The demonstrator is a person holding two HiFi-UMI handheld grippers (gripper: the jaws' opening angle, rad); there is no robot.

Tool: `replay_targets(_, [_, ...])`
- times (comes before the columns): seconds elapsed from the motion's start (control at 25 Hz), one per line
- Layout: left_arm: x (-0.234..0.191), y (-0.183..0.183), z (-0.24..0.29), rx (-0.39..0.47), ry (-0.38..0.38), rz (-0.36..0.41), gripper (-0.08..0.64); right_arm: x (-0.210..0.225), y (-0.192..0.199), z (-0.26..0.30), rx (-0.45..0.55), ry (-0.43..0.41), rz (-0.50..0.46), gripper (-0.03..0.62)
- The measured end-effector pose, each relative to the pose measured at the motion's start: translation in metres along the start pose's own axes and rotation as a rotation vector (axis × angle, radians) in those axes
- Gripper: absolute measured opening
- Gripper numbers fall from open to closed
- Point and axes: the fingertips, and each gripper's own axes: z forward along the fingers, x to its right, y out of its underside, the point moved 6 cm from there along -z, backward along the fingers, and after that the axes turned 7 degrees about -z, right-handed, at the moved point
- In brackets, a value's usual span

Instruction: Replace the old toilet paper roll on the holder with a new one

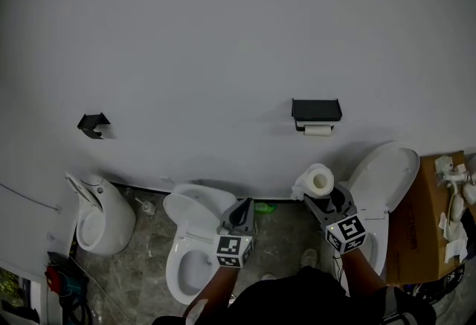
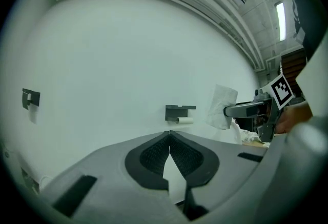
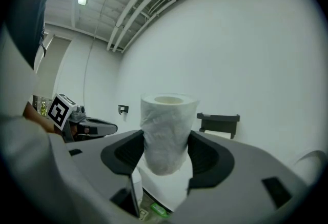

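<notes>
White wall (image 1: 223, 33) fills most of what we see, and a grey stone floor (image 1: 286, 238) runs along its foot. Far to the left of the left gripper (image 1: 242, 206), a small black bracket (image 1: 92, 123) sits on the wall, with a white urinal (image 1: 104, 216) on the floor beneath it. Just left of that gripper and lower down, we see an open toilet (image 1: 190, 249).

In its own view, the left gripper's two dark pads meet at the tips and nothing lies between them. Between the two grippers, a small green object (image 1: 264, 207) lies on the floor at the base of the wall.

The right gripper (image 3: 165, 138) is clamped on the new toilet paper roll (image 3: 166, 115). One pad presses on each side, and the roll stands upright with its hollow core facing up and its outer wrap crumpled.

Beyond this gripper and well apart from it, the black holder (image 1: 316, 109) is fixed to the wall, with the thin old roll (image 1: 317, 130) hanging under it. Just right of the right gripper is a second toilet (image 1: 390, 175) with its lid raised against the wall. Further right stands a cardboard box (image 1: 416, 219) with crumpled white paper (image 1: 452, 201) on top.
</notes>
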Motion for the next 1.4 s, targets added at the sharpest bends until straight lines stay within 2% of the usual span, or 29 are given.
replay_targets(0.44, [0.035,-0.006,0.081,-0.026,0.102,0.025,0.006,0.067,0.009,-0.003,-0.016,0.073,-0.010,0.259])
replay_targets(0.56, [0.045,-0.004,0.104,-0.034,0.128,0.038,0.006,0.085,0.012,-0.001,-0.030,0.075,-0.040,0.259])
replay_targets(0.88, [0.076,-0.003,0.157,-0.050,0.163,0.102,0.006,0.132,0.022,-0.003,-0.028,0.097,-0.048,0.261])
replay_targets(1.04, [0.088,-0.002,0.177,-0.052,0.179,0.103,0.006,0.151,0.029,-0.006,-0.027,0.106,-0.035,0.261])
replay_targets(1.2, [0.100,-0.003,0.195,-0.053,0.182,0.164,0.006,0.164,0.028,-0.005,-0.007,0.103,-0.023,0.259])
replay_targets(1.4, [0.115,-0.009,0.214,-0.036,0.143,0.331,0.008,0.179,0.034,-0.009,0.002,0.087,-0.008,0.261])
